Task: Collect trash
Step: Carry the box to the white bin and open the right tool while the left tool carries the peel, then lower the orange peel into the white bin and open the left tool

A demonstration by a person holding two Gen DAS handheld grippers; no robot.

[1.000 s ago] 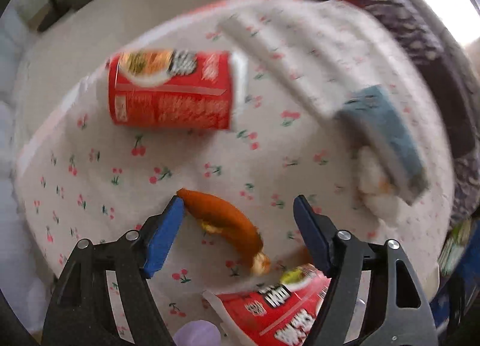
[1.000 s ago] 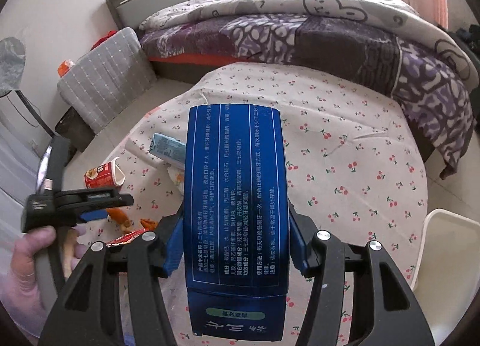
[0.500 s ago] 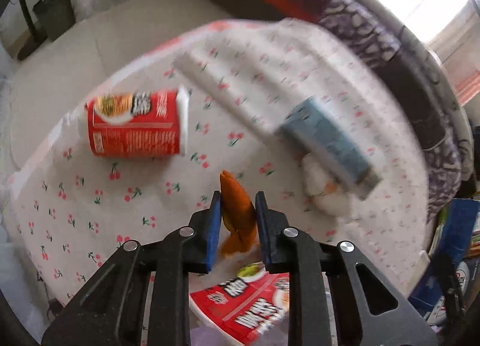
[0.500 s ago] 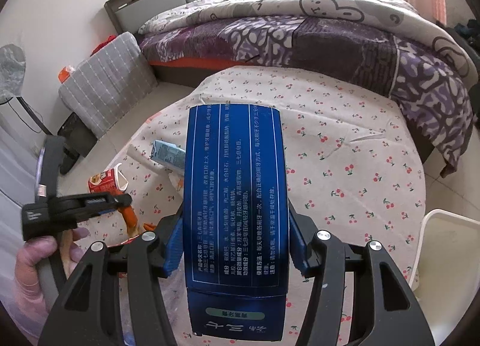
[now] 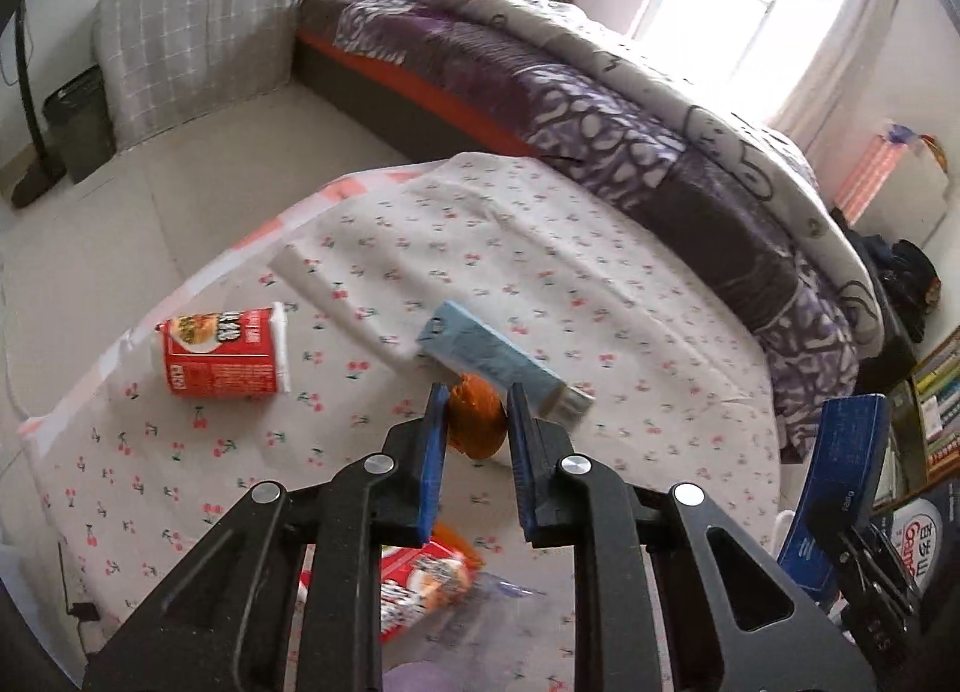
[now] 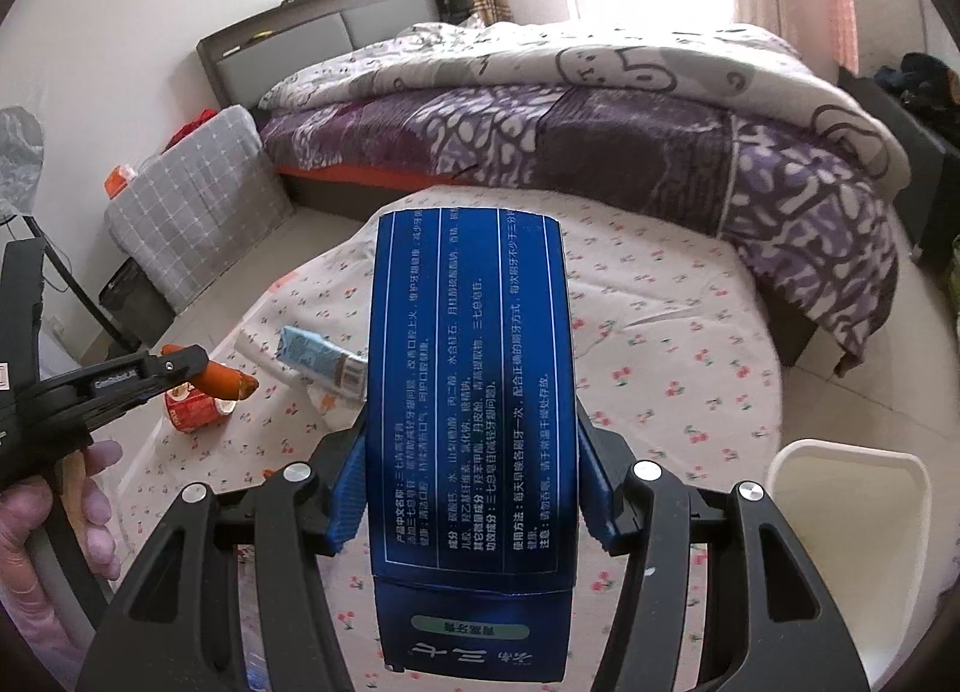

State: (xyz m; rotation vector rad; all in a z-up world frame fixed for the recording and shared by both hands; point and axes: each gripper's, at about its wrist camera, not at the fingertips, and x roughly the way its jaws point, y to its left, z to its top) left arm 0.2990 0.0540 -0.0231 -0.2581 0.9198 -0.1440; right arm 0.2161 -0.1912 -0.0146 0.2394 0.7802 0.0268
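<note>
My left gripper [image 5: 477,422] is shut on an orange peel [image 5: 474,419] and holds it lifted above the round table [image 5: 600,284]. From the right wrist view the peel [image 6: 225,380] sticks out of the left gripper [image 6: 192,371] at the left. My right gripper [image 6: 471,446] is shut on a dark blue toothpaste box [image 6: 471,392], held above the table; the box also shows at the right of the left wrist view [image 5: 840,482]. A red cup [image 5: 222,356], a light blue carton [image 5: 498,359] and a red wrapper [image 5: 420,578] lie on the cherry-print cloth.
A white bin [image 6: 840,518] stands at the table's right side. A bed with a purple quilt [image 6: 600,122] lies behind the table. A grey checked cushion [image 5: 192,50] and a black stand [image 5: 30,92] are on the floor at the left.
The left gripper closed on the orange peel and lifted it off the cloth. The right gripper kept holding the blue box and barely moved.
</note>
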